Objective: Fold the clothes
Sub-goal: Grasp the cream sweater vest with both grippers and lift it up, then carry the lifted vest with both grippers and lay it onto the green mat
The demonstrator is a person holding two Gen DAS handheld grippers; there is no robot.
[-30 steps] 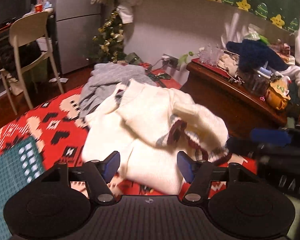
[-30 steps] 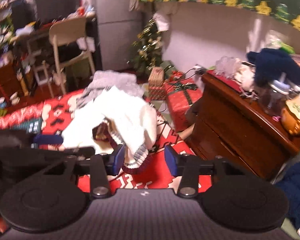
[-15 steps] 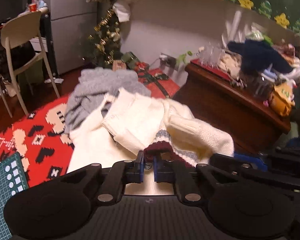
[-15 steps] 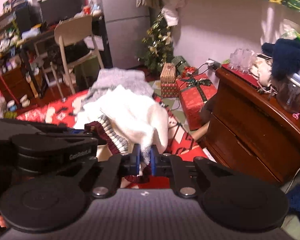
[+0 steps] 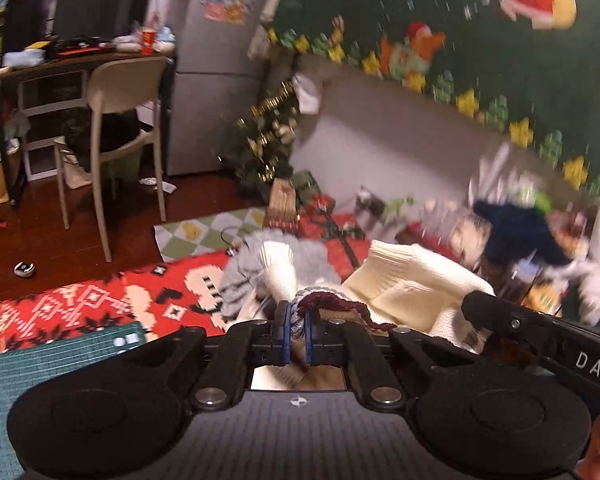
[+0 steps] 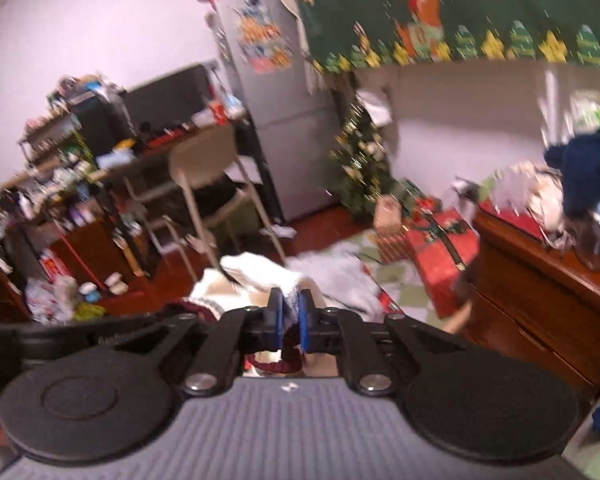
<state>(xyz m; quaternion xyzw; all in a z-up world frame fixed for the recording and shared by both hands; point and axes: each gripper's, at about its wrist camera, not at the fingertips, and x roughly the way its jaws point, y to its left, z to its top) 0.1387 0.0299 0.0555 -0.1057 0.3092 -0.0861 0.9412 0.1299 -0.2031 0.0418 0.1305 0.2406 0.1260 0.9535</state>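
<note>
Sweater, cream knit, lifted above red patterned blanket; left gripper and right gripper both clamped on striped hem, likely to spread garment for folding; grey garment behind sweater.

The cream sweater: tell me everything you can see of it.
The cream sweater is a ribbed knit with a maroon, grey and white striped hem. Both claws are shut on that hem: the left claw and the right claw. It hangs bunched, lifted over the red patterned blanket, in front of a grey garment.
</note>
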